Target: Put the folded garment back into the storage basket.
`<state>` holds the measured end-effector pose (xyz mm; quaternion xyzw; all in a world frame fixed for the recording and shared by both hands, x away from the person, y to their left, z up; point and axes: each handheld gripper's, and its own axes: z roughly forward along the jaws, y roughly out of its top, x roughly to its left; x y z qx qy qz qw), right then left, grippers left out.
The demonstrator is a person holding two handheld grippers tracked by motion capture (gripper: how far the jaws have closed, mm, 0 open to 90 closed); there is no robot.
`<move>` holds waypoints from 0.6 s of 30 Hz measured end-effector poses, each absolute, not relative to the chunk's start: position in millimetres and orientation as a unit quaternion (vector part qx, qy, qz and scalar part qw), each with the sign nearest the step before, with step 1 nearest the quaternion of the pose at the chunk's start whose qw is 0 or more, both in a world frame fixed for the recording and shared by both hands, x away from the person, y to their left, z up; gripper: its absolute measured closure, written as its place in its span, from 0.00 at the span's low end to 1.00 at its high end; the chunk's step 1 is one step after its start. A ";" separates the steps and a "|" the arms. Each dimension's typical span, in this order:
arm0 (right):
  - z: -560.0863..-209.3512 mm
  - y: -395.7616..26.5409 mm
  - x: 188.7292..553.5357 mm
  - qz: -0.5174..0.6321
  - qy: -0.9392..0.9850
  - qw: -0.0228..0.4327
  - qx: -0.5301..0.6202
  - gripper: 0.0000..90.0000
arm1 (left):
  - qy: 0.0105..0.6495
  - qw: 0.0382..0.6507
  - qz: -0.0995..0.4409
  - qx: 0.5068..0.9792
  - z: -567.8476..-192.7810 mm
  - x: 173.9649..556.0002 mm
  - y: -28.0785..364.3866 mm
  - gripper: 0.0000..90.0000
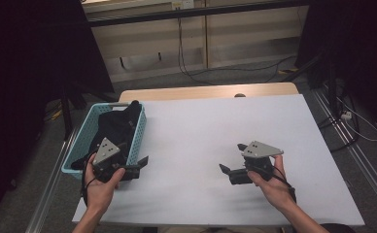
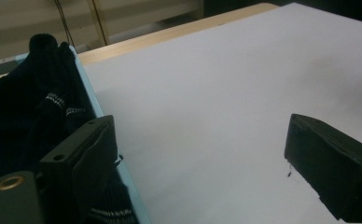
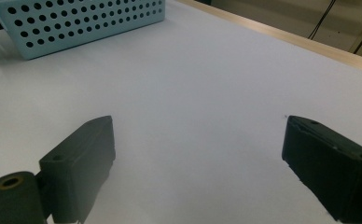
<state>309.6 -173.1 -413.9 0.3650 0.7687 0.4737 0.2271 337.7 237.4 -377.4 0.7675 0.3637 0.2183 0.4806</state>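
1. At the table's left edge sits a light blue perforated basket (image 1: 86,137), its long side running away from the person. Dark clothing (image 1: 116,127) fills it, heaped above the rim at the far end; the left gripper view shows thin pale stripes on some of the knit fabric (image 2: 53,100).
2. The left gripper (image 1: 138,165) is held at the basket's near right corner, grey three-cornered plate on top. Its jaws are spread wide with nothing between them. In the left gripper view one jaw stands over the basket's edge and the clothing, the other over bare table; whether the first jaw touches the cloth I cannot tell.
3. The white table (image 1: 201,141) lies bare between the two hands, with a strip of wooden edge along its far side.
4. The right gripper (image 1: 231,158) is held over the table's near right part, well apart from the basket, pointing leftward toward it. Its jaws are also spread wide and grip nothing. In the right gripper view the basket's holed wall (image 3: 83,21) shows at the far upper left, with white table beneath both jaws.
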 end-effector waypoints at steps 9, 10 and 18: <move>-419.2 -188.2 294.0 0.473 0.759 0.238 0.379 0.09 | 0.349 0.484 0.213 0.774 -388.0 318.9 228.1 0.08; -419.9 -190.7 292.2 0.471 0.758 0.242 0.380 0.09 | 0.350 0.487 0.213 0.772 -389.0 316.0 227.2 0.08; -428.9 -214.9 277.0 0.462 0.741 0.263 0.411 0.09 | 0.347 0.488 0.216 0.771 -393.0 301.8 223.0 0.07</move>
